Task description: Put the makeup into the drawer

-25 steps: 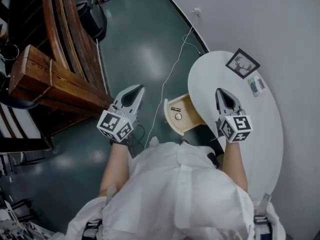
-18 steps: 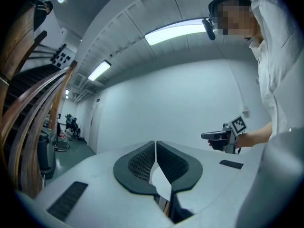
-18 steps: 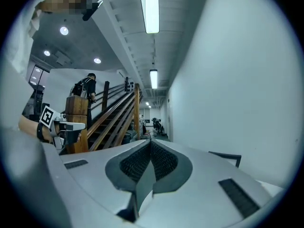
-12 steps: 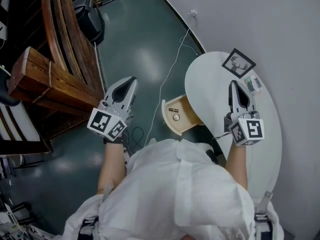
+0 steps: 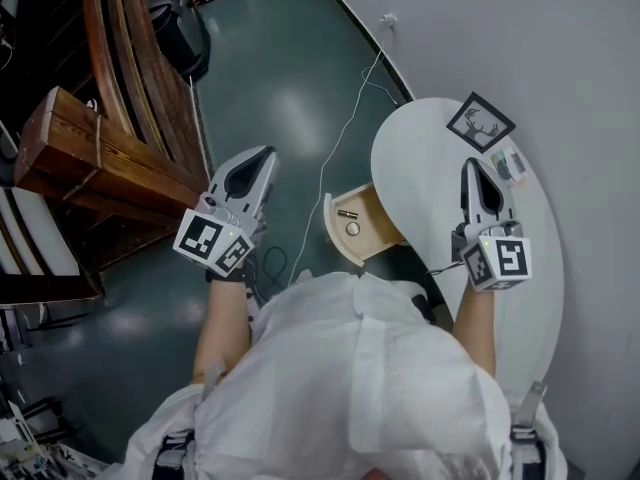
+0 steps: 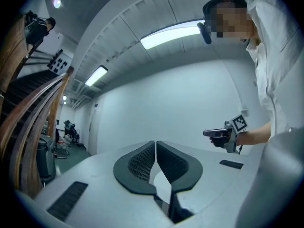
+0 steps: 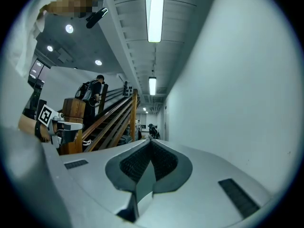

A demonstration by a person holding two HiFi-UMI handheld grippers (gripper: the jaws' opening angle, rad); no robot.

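Wooden drawer [image 5: 334, 230] open at table [image 5: 420, 163] edge, left hand-held gripper [image 5: 267, 153] and right hand-held gripper [image 5: 470, 165] clenched empty

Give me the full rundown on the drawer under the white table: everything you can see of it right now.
The drawer looks like pale, bare wood with a curved front wall. It stands pulled open from under the rounded edge of the white table and juts out over the dark floor. Its back part is hidden beneath the tabletop. Two small things lie inside, apart from each other: a short dark stick and a round pale item. No handle can be made out.
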